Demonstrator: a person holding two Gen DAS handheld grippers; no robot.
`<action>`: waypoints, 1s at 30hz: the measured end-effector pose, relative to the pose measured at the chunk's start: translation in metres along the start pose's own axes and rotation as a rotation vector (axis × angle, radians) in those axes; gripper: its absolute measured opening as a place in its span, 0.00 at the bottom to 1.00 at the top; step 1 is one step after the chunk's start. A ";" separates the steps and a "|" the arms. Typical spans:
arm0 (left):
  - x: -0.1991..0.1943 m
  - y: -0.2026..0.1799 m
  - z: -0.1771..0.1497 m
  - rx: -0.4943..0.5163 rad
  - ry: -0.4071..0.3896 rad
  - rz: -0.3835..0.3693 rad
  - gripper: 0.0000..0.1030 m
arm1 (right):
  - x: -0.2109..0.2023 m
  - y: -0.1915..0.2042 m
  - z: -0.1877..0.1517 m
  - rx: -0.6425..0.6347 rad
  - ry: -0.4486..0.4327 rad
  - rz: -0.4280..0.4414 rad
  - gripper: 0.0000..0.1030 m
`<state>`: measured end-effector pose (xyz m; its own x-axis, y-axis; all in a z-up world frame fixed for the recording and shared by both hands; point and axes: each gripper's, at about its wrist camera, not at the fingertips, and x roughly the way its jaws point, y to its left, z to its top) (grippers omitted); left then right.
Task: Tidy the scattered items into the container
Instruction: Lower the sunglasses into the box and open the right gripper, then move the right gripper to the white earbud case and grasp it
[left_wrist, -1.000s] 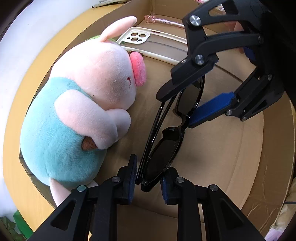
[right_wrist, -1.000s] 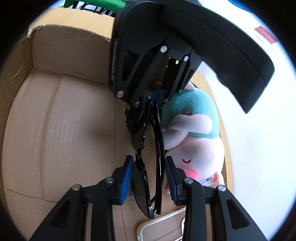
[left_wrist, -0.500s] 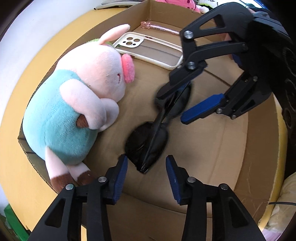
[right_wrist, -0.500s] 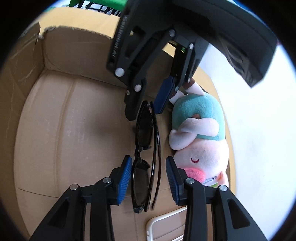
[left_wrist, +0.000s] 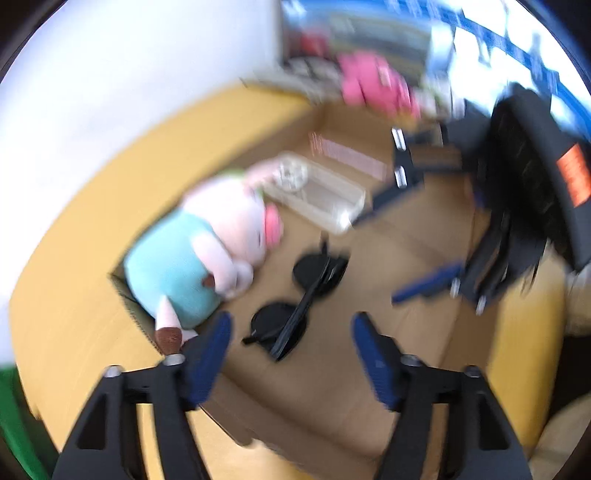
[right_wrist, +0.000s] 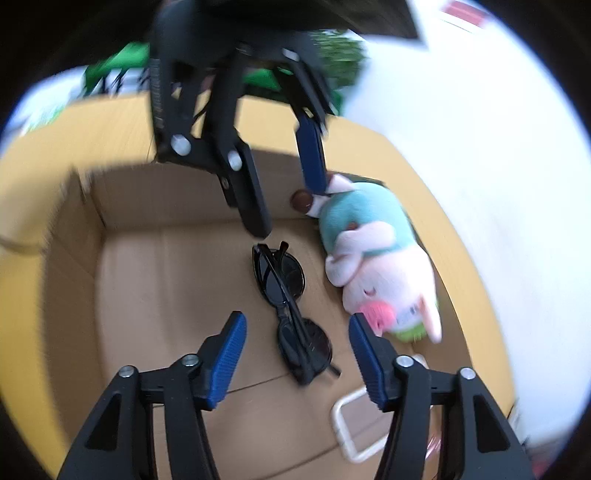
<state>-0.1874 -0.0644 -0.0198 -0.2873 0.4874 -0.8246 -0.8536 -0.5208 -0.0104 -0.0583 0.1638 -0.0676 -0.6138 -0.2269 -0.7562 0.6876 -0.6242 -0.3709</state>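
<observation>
Black folded sunglasses (left_wrist: 299, 301) (right_wrist: 290, 299) lie on the floor of the cardboard box (left_wrist: 424, 332) (right_wrist: 155, 277), free of both grippers. My left gripper (left_wrist: 291, 347) hangs above them, its jaws opening, nothing between the blue pads. My right gripper (right_wrist: 295, 347) is likewise lifted over the glasses with jaws opening and empty. A plush pig (left_wrist: 207, 251) (right_wrist: 369, 258) in a teal shirt lies along the box wall. A clear phone case (left_wrist: 317, 192) (right_wrist: 351, 417) rests by its head.
A pink pen-like item (left_wrist: 347, 155) lies at the box's far end. The yellow table (left_wrist: 74, 314) surrounds the box, with a white wall behind. Pink and green clutter (left_wrist: 373, 85) sits beyond the box. Both views are motion-blurred.
Both grippers let go of the sunglasses, opened wide and rose away from them. The glasses now lie flat on the box floor.
</observation>
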 end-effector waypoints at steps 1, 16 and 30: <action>-0.015 -0.008 0.005 -0.051 -0.051 0.013 0.91 | -0.015 0.007 -0.003 0.056 -0.006 0.004 0.62; -0.037 -0.136 -0.013 -0.488 -0.361 0.284 1.00 | -0.048 -0.009 -0.008 0.699 -0.110 -0.226 0.77; -0.036 -0.201 -0.012 -0.561 -0.392 0.398 1.00 | -0.043 0.009 -0.026 0.678 -0.093 -0.281 0.77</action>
<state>-0.0005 0.0139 0.0048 -0.7462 0.3473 -0.5680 -0.3380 -0.9327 -0.1262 -0.0156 0.1872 -0.0530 -0.7821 -0.0341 -0.6223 0.1275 -0.9862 -0.1061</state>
